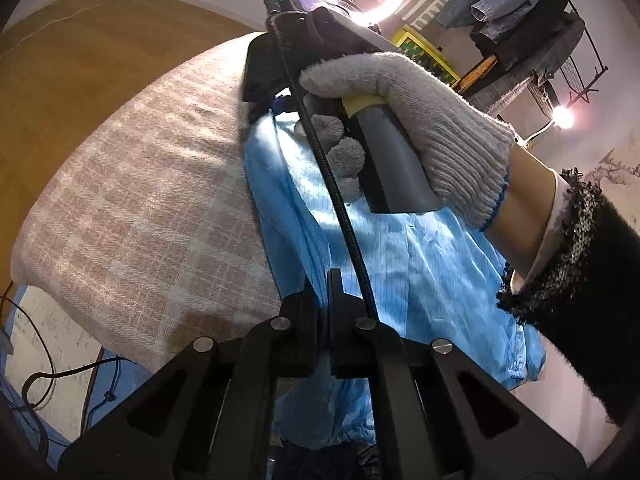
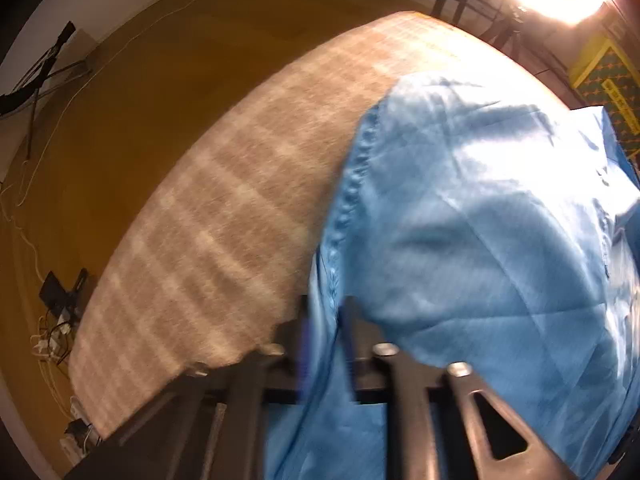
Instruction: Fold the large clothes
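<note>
1. The left gripper [image 1: 323, 304] is clenched on a pinch of the blue garment [image 1: 420, 264]; the cloth runs up between its two dark fingers.
2. The right gripper [image 2: 325, 332] is likewise clamped on the blue garment [image 2: 480, 220], gripping a band of it near the puckered, stitched hem that climbs away from the jaws.
3. In the left wrist view, the gloved hand [image 1: 420, 120] holds the other gripper's handle above the cloth, a dark sleeve [image 1: 580, 280] behind it.
4. The garment lies on the checked beige blanket [image 1: 140, 200] that covers the work surface, bunched and creased rather than flat, with the brown floor [image 2: 120, 140] beyond.
5. Judged from this, the step in hand is gripping two points of the cloth to begin or carry a fold.
6. The next move likely calls for lifting both pinches together, keeping the edge taut, and laying it over squarely so the creases do not get trapped.
</note>
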The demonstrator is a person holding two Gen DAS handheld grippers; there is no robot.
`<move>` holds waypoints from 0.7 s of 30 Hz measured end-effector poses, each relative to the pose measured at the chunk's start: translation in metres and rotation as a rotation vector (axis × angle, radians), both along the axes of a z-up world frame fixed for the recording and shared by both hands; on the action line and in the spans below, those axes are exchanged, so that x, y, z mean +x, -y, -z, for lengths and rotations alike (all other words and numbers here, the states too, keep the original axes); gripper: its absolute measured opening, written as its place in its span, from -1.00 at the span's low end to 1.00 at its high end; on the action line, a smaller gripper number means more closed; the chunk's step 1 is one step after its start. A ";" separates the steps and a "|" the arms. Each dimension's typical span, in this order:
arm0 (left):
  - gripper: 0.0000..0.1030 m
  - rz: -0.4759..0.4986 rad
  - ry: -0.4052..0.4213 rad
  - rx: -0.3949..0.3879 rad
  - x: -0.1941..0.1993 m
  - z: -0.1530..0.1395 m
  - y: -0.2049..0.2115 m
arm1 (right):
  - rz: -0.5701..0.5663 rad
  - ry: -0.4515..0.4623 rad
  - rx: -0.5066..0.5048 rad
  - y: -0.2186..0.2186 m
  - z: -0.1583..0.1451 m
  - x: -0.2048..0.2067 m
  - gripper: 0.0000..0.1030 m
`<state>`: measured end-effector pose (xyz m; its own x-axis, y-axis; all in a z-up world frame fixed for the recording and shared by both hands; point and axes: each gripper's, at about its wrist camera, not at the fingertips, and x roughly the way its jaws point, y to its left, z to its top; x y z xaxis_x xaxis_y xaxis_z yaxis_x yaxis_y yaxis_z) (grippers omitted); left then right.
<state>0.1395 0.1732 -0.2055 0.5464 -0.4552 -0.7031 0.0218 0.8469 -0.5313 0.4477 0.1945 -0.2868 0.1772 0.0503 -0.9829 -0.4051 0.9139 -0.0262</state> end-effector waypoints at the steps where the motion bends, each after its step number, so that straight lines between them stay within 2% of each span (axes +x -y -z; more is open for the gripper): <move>1: -0.99 0.002 0.002 -0.002 0.000 -0.001 0.001 | 0.009 -0.006 0.020 0.004 -0.001 0.002 -1.00; 8: -0.99 0.033 0.037 0.037 -0.008 -0.013 0.011 | 0.073 0.010 0.234 0.048 -0.026 0.001 -1.00; 15: -0.99 0.082 0.075 0.085 -0.022 -0.026 0.028 | 0.171 0.033 0.446 0.114 -0.054 -0.005 -1.00; 18: -0.99 0.114 0.095 0.119 -0.025 -0.034 0.041 | 0.194 0.058 0.509 0.136 -0.064 -0.008 -1.00; 21: -0.99 0.154 0.108 0.138 -0.029 -0.039 0.057 | 0.230 0.087 0.578 0.175 -0.075 -0.018 -1.00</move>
